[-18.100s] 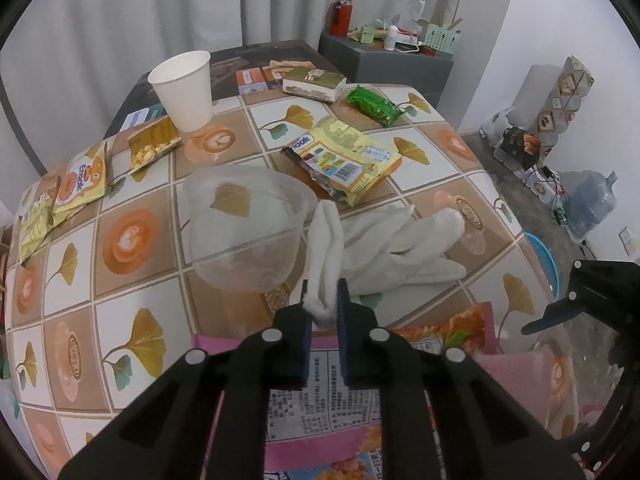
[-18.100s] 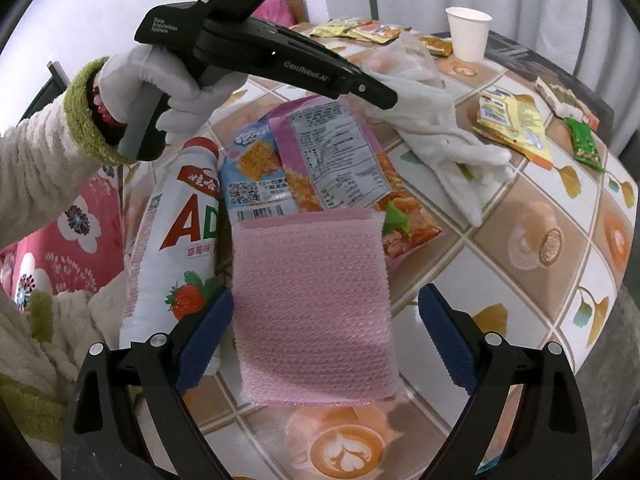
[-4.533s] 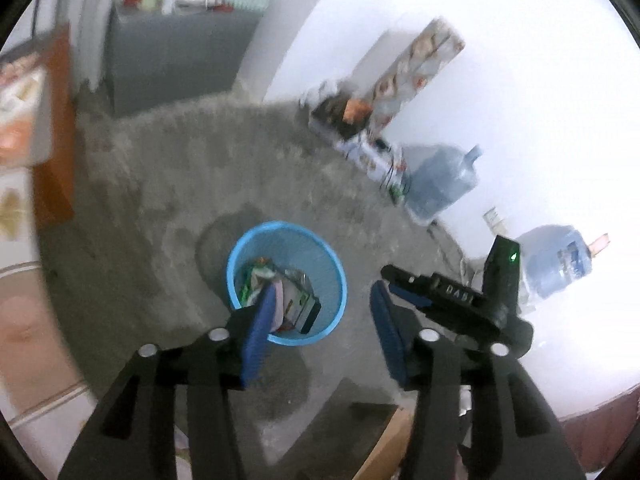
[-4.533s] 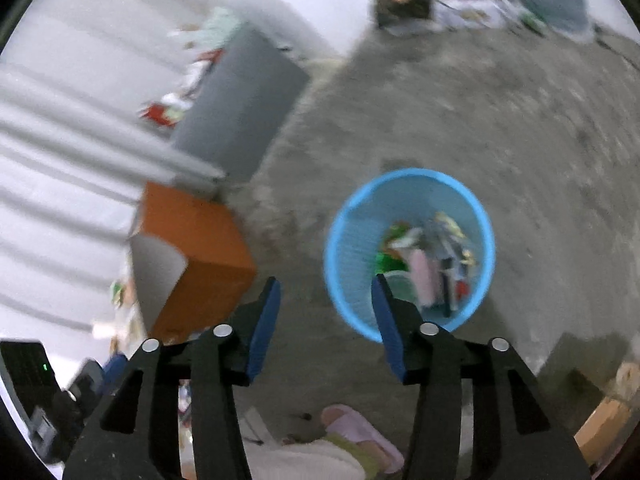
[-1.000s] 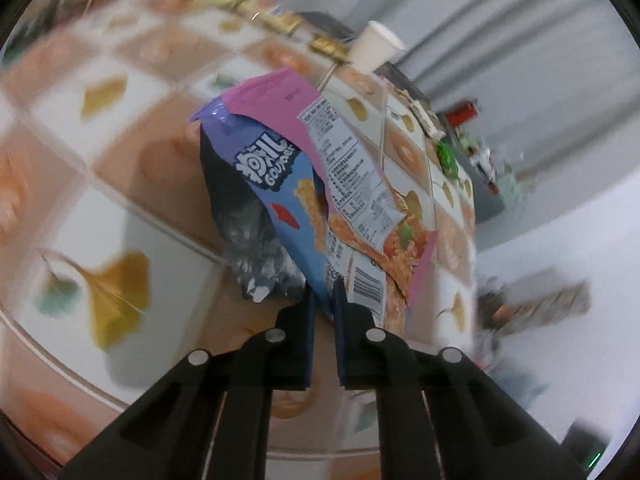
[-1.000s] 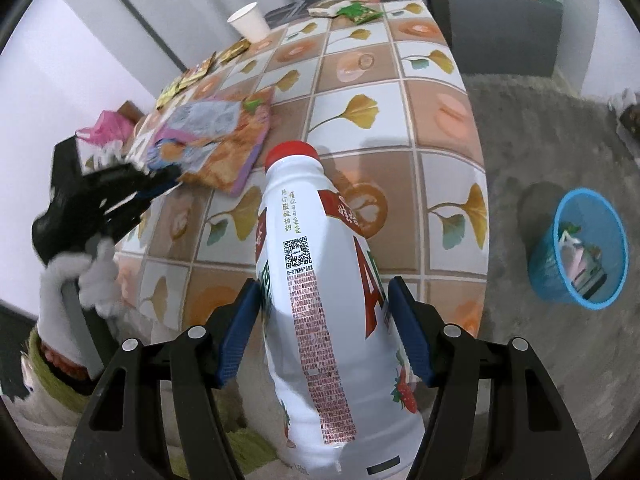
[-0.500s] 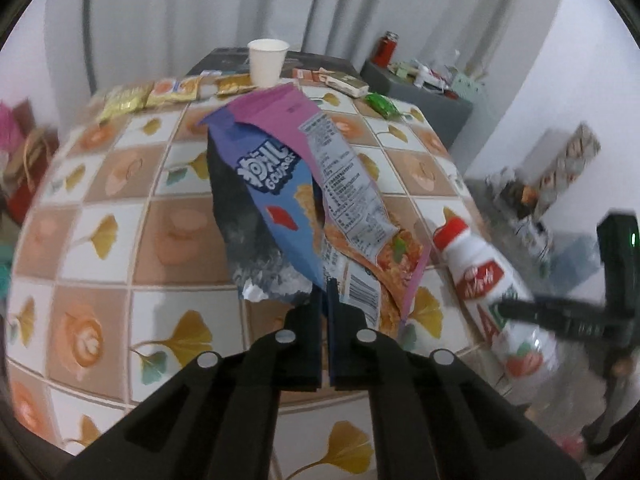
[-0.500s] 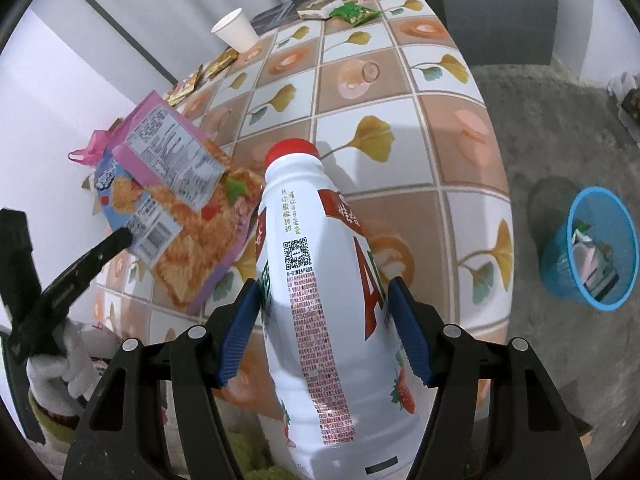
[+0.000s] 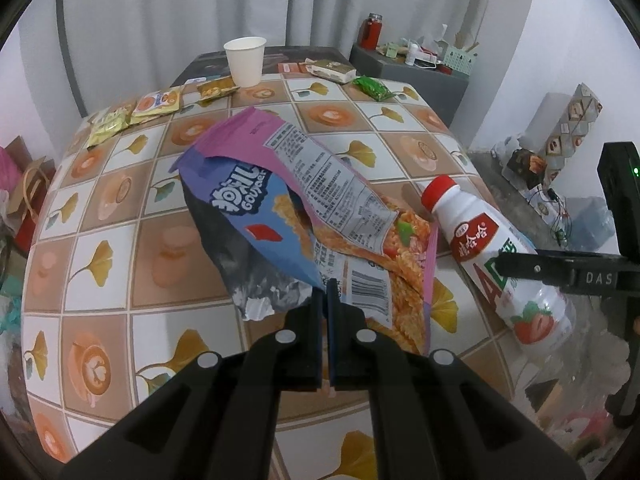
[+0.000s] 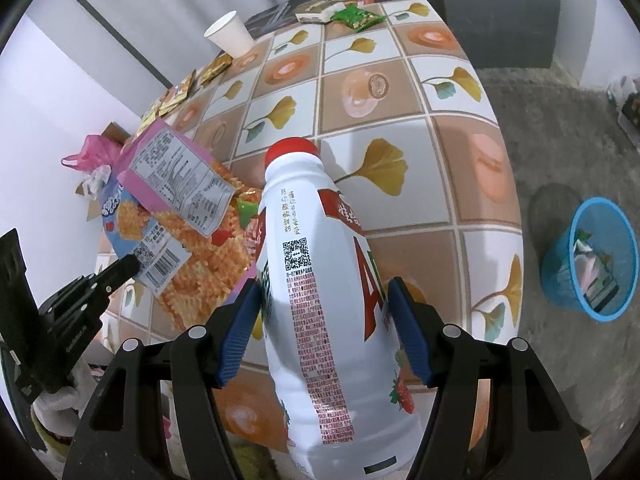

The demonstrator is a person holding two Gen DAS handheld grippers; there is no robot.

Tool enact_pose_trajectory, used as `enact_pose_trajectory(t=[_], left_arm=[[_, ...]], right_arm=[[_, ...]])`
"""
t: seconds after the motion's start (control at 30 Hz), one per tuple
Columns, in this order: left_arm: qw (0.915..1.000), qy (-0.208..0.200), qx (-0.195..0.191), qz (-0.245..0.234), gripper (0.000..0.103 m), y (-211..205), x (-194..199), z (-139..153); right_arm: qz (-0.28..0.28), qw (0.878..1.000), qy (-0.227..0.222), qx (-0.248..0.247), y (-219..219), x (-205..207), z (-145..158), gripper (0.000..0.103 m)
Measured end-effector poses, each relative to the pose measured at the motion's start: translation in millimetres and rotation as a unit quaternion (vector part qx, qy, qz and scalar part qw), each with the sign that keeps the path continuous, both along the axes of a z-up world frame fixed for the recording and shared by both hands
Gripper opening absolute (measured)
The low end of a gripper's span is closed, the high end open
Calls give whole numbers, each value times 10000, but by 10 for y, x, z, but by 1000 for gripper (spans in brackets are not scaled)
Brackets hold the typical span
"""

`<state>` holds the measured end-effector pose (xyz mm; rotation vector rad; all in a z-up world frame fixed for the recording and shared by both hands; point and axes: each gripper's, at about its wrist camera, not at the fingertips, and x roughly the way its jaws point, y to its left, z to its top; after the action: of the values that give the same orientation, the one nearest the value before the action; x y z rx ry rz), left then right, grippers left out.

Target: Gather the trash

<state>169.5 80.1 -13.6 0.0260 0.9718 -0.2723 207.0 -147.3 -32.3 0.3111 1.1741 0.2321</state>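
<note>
We hold two pieces of trash above the table (image 9: 100, 216), and both are lifted clear of its tiled cloth. The snack bags (image 9: 304, 216), one blue and one pink, hang together from our left gripper (image 9: 325, 300). Its jaws are pressed together on the lower edge of the bags, near the barcode, so the bags stand up and fold open above the fingers. We judge that the pinch takes the edge because the thin foil gives no other firm place.

The white yogurt bottle (image 10: 320, 280) with the red cap sits in our right gripper (image 10: 324, 320). The jaws stand wide, and the blue pads (image 10: 236, 332) press on the two sides of its body, around the middle, with the cap pointing away from us. This wide hold probably keeps the round bottle from slipping.

The blue bin (image 10: 592, 256) stands on the floor to the right, well apart from the table, already with trash inside. More wrappers (image 9: 136, 114) and a paper cup (image 9: 245, 60) remain at the far edge.
</note>
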Motion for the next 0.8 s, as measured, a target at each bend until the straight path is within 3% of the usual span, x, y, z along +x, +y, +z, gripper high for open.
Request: enact_pose_trajectory(t=[0.43,0.6,0.8], left_arm=[[9998,76,94,-150,1,-27,79,-39],[9975,275,-24,-651,1,-29,90,-86],[9891,562,-280,-1330,1,30,48,-170]], right_arm=[[34,9999,-121,-54,-18,315,-13,61],[309,9992,-241,-17,-12,547,-14,61],[627,9970,-233,-387,132,593,14,61]])
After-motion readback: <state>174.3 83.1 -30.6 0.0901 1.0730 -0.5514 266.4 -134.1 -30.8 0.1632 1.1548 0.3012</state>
